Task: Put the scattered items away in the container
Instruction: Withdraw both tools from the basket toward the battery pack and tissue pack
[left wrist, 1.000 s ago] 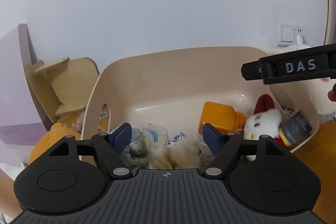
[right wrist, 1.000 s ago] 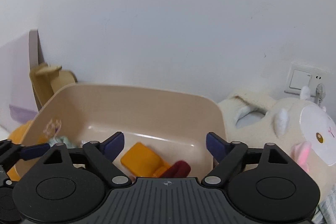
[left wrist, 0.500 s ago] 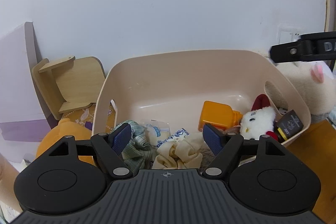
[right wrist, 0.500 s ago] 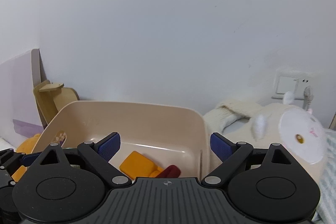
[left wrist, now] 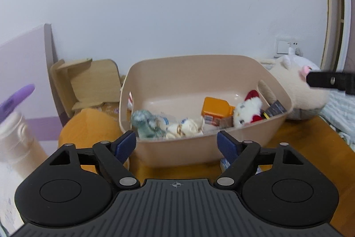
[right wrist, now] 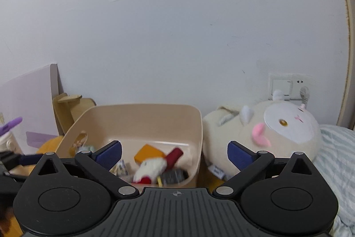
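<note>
Both hand-held grippers, left [left wrist: 176, 145] and right [right wrist: 174, 155], have just been opening and hang empty, at six o'clock of the beige tub [left wrist: 221, 63] on the bench [left wrist: 315, 134]. Deposit apparently finished; next, find a stray item, perhaps the packet [left wrist: 224, 164] at the tub's foot.

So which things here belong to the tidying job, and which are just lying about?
Job: beige plastic tub; inside it, orange plastic bottle, white-and-red plush toy, cream fabric scrunchie.
Lying about: large cream plush animal, light wooden stand, white wall socket.
</note>
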Motion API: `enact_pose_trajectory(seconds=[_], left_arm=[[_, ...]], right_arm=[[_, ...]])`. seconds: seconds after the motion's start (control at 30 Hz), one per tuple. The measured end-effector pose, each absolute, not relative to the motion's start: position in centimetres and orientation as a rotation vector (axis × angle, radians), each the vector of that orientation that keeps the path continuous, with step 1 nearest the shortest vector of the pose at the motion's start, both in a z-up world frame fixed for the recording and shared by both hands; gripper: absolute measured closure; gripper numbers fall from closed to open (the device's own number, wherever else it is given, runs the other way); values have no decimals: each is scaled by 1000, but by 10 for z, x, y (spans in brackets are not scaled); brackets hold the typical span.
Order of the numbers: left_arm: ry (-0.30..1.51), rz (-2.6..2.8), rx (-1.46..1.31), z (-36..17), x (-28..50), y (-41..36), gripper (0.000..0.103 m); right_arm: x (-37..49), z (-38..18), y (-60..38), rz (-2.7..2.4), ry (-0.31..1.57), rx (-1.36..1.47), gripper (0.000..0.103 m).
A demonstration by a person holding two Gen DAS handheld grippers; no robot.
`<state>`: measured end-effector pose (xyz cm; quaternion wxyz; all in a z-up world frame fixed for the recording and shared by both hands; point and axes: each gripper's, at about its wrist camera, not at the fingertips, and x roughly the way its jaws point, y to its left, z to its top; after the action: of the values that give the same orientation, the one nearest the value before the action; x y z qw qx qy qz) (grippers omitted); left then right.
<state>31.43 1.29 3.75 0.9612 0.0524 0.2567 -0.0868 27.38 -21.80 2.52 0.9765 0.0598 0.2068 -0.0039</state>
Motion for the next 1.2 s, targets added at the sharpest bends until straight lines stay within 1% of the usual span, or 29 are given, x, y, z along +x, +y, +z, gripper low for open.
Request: enact_pose_trajectory(seconds=[0.2, 0.37, 0.63, 0.93, 1.2], left_arm=[[564, -211, 146, 16, 290, 21, 19], [646, -243, 183, -9, 284, 23, 19], [698, -322, 234, -31, 281, 20, 19], [684, -484, 471, -47, 301, 1, 19], [721, -651, 492, -59, 333, -6, 19]], right_arm=[[246, 8, -212, 11, 446, 138, 0], [230, -10, -211, 2, 489, 139, 0], [231, -46, -211, -12, 585, 164, 0], [237, -59, -205, 2, 638, 159, 0], [252, -67, -195, 15, 687, 136, 0]])
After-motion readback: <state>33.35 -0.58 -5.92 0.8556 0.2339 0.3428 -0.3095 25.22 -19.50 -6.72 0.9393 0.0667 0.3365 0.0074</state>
